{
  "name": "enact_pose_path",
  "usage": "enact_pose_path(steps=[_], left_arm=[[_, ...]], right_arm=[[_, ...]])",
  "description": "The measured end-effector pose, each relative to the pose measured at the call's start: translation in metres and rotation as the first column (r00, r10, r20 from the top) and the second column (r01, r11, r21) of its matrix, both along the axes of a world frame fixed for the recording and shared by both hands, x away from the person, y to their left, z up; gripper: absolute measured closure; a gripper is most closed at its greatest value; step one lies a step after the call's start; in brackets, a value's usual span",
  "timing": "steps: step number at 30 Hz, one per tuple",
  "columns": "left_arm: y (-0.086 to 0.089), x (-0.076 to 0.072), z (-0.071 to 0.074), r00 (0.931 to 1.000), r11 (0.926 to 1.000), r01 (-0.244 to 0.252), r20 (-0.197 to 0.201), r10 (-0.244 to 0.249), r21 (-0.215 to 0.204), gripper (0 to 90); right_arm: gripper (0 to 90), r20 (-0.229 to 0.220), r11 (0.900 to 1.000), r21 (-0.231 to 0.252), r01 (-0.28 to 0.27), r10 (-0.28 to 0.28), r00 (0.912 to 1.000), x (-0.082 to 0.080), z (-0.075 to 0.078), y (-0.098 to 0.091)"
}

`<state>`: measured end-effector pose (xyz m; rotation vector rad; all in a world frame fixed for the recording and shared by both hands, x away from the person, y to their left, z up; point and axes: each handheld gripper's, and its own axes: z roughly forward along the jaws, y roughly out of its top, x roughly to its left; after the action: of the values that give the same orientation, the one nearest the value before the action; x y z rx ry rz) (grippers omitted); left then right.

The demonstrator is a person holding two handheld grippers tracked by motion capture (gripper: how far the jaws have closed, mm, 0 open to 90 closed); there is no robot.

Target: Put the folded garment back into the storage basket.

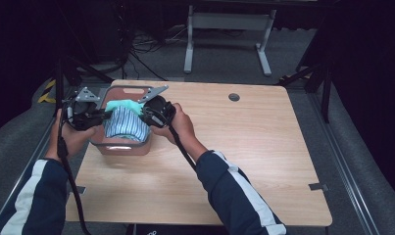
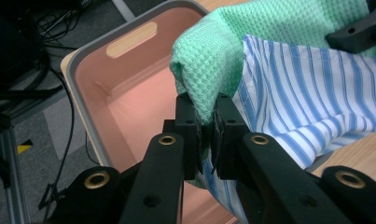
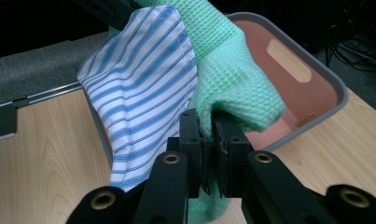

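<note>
In the left gripper view the two black fingers [image 2: 190, 123] of the left gripper [image 2: 205, 135] are closed almost fully, with only a thin gap, and they pinch an edge of the mint-green waffle-weave cloth [image 2: 251, 42]; the white cloth with blue stripes [image 2: 311, 98] lies against the green one just beside these fingers. In the right gripper view the fingers [image 3: 191, 135] of the right gripper [image 3: 206, 140] are closed in the same way on another edge of the green waffle cloth [image 3: 232, 79], and the striped cloth [image 3: 143, 88] hangs at the side of them, touching the green one. No brand, label or writing can be read on the cloths or on the container. The container is a salmon-pink rectangular plastic basket with a grey rim and slot handles [image 1: 117, 146], and it stands on the light wooden counter [image 1: 244, 147] near its far left corner. In the high view both cloths [image 1: 125, 121] are held together over the basket, between the left gripper [image 1: 103, 115] at the basket's left side and the right gripper [image 1: 142, 116] at its right side, the green cloth toward the far side of the basket and the striped one toward the near side. The lower part of the striped cloth goes down inside the basket; whether it touches the bottom I cannot tell. In the left gripper view the part of the basket's inside [image 2: 129, 93] that is visible is bare.
</note>
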<state>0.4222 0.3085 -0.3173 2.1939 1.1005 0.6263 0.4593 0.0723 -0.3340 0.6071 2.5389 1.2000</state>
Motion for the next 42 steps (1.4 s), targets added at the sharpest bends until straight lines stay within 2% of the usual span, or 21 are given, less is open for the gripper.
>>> enact_pose_path(steps=[2,4,5,9,12,16,18,22,27,29,32,42], left_arm=[[0.004,0.001,-0.003,0.9999,0.9999,-0.013,-0.001,0.013,-0.011,82.8],[0.008,0.002,-0.005,0.9997,0.9997,-0.025,-0.007,0.025,-0.002,82.8],[0.009,0.002,-0.007,0.9997,0.9996,-0.026,-0.007,0.025,-0.014,82.8],[0.015,0.003,-0.014,0.9991,0.9993,-0.037,-0.02,0.037,-0.004,82.8],[0.017,0.005,-0.019,0.999,0.9991,-0.04,-0.022,0.04,-0.012,82.8],[0.017,0.008,-0.025,0.999,0.9992,-0.04,-0.017,0.04,-0.003,82.7],[0.015,0.009,-0.029,0.9986,0.999,-0.045,-0.027,0.045,-0.001,82.7],[0.014,0.012,-0.034,0.9988,0.9992,-0.041,-0.027,0.041,0.005,82.7],[0.011,0.014,-0.042,0.9979,0.9983,-0.053,-0.036,0.054,0.023,82.6],[0.009,0.015,-0.046,0.9977,0.998,-0.047,-0.046,0.049,0.043,82.6],[0.007,0.016,-0.051,0.9976,0.9978,-0.045,-0.052,0.047,0.049,82.5],[0.011,0.018,-0.058,0.9963,0.9977,-0.05,-0.067,0.053,0.046,81.8]], right_arm=[[82.8,-0.006,1.0,0.0,-0.007,0.007,1.0,0.002,-0.003,0.006],[82.8,-0.012,0.9999,0.003,-0.012,0.012,0.9998,0.003,-0.004,0.011],[82.8,-0.015,0.9999,0.004,-0.015,0.015,0.9998,0.004,-0.005,0.014],[82.8,-0.019,0.9997,-0.008,-0.024,0.024,0.9995,0.007,-0.008,0.022],[82.8,-0.021,0.9996,-0.012,-0.027,0.027,0.9994,0.01,-0.013,0.026],[82.8,-0.017,0.9993,-0.02,-0.031,0.031,0.9994,0.01,-0.017,0.03],[82.8,-0.023,0.9991,-0.025,-0.033,0.033,0.9992,0.011,-0.019,0.031],[82.7,-0.028,0.9983,-0.051,-0.028,0.026,0.9993,0.014,-0.022,0.032],[82.5,-0.037,0.9966,-0.079,-0.023,0.02,0.9991,0.019,-0.027,0.033],[82.5,-0.039,0.9951,-0.095,-0.025,0.021,0.999,0.019,-0.03,0.035],[82.4,-0.05,0.9942,-0.104,-0.028,0.023,0.9985,0.021,-0.036,0.036],[81.5,-0.07,0.9912,-0.127,-0.039,0.03,0.9971,0.022,-0.048,0.041]])
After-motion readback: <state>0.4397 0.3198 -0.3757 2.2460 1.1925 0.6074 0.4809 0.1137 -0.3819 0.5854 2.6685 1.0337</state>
